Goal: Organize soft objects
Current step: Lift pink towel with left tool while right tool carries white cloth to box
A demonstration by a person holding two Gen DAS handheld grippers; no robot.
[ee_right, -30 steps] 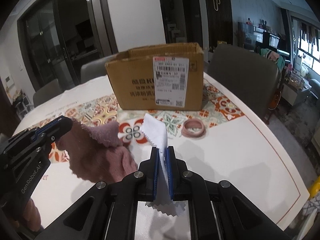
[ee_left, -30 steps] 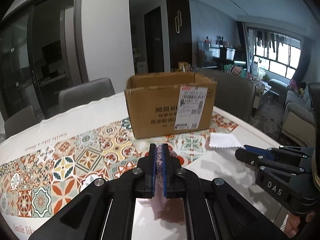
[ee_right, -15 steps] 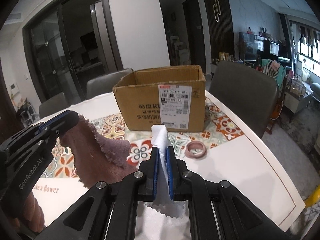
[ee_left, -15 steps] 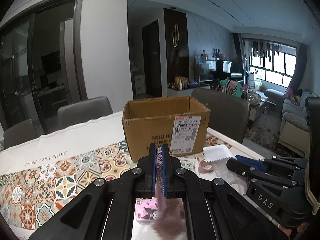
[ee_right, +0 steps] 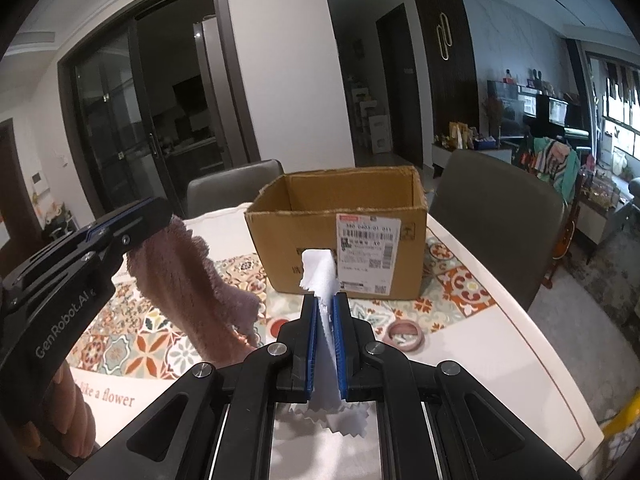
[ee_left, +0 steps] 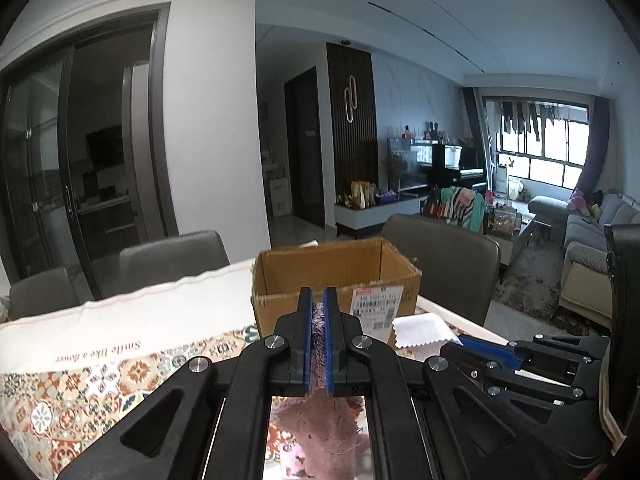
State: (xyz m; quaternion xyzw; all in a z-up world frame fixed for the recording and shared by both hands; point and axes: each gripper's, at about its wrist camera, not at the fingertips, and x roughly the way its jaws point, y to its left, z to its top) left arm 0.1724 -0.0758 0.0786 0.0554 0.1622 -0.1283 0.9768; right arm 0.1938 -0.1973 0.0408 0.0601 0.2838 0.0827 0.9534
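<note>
My left gripper (ee_left: 318,312) is shut on a fuzzy pink towel (ee_left: 320,424) that hangs below it, above the table; in the right wrist view the towel (ee_right: 188,292) dangles from that gripper (ee_right: 156,210) at the left. My right gripper (ee_right: 325,308) is shut on a white zigzag-edged cloth (ee_right: 320,276), which also shows in the left wrist view (ee_left: 422,330). An open, empty-looking cardboard box (ee_right: 340,236) stands on the table beyond both grippers, also in the left wrist view (ee_left: 336,276).
The table carries a patterned tile-print cloth (ee_right: 160,340). A pink tape ring (ee_right: 403,336) lies right of the box front. Grey chairs (ee_right: 496,216) stand behind and to the right of the table. The table edge (ee_right: 560,380) runs along the right.
Both grippers have risen with their cloths. The pink towel is lifted off the table and hangs free. The box's open top has come into view.
</note>
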